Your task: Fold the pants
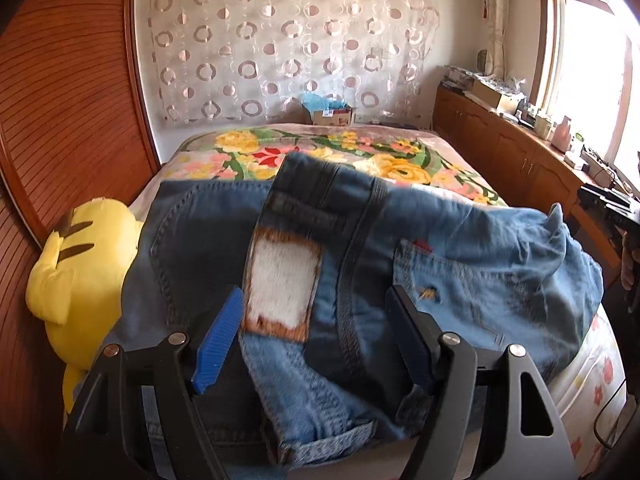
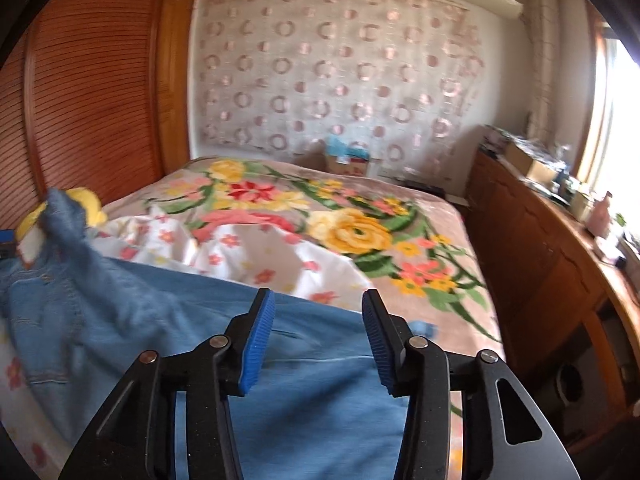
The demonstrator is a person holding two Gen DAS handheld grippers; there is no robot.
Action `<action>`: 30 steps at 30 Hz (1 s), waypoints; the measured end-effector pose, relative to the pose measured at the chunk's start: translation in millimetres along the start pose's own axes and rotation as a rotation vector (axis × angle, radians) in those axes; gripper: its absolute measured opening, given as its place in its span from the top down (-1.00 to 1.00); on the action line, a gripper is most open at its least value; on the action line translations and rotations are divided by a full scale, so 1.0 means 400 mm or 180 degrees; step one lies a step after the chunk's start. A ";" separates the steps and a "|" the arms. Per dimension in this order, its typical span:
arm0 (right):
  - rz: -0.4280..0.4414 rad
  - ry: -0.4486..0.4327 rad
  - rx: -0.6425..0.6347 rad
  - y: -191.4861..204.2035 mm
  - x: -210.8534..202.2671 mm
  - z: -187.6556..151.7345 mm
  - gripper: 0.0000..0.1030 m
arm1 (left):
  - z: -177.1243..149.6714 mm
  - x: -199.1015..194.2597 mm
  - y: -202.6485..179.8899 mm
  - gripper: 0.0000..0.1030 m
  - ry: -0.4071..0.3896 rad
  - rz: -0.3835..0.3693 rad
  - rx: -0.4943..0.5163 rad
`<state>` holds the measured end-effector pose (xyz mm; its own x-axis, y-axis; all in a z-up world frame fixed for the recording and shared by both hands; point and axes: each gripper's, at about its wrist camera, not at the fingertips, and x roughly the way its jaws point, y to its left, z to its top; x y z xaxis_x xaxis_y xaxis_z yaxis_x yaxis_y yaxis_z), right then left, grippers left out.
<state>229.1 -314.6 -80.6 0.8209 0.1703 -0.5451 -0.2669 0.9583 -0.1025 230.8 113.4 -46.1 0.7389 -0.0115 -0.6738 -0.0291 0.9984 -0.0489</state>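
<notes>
Blue jeans (image 1: 460, 248) lie rumpled on the bed, waist end with a white and brown patch label (image 1: 280, 288) facing the left wrist camera. My left gripper (image 1: 316, 296) is open, its jaws wide apart on either side of the waistband and label, with denim bunched between them. In the right wrist view the jeans' legs (image 2: 304, 384) spread across the near bed. My right gripper (image 2: 318, 300) is open and empty just above the leg fabric near its far edge.
A floral blanket (image 2: 360, 216) and white flowered sheet (image 2: 248, 248) cover the bed. A yellow plush toy (image 1: 80, 272) lies at the left by the wooden louvered wardrobe (image 1: 68, 100). A wooden cabinet (image 2: 540, 248) with clutter runs along the right under the window.
</notes>
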 end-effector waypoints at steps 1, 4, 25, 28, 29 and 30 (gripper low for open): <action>0.0102 0.0017 -0.0010 0.012 0.002 -0.001 0.01 | -0.008 0.002 0.006 -0.44 0.0017 0.0016 -0.0002; 0.0399 0.0140 -0.0044 0.035 0.028 -0.005 -0.01 | -0.026 0.007 0.019 -0.44 0.0060 0.0049 -0.0019; 0.0736 0.0575 -0.0501 0.126 0.185 0.094 0.98 | -0.097 0.033 0.060 -0.44 0.0191 0.0082 -0.0065; 0.0613 0.0164 -0.0396 0.112 0.141 0.160 0.98 | -0.099 0.031 0.063 -0.44 0.0193 0.0085 -0.0071; 0.0555 0.0050 -0.0408 0.114 0.131 0.183 0.98 | -0.097 0.031 0.062 -0.44 0.0196 0.0086 -0.0075; 0.0544 0.0015 -0.0443 0.120 0.131 0.204 0.98 | -0.098 0.030 0.062 -0.44 0.0197 0.0085 -0.0077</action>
<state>300.5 -240.8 -46.4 0.7556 0.3262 -0.5681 -0.4693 0.8746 -0.1220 212.5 136.0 -84.5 0.6945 0.0111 -0.7194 -0.0651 0.9968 -0.0475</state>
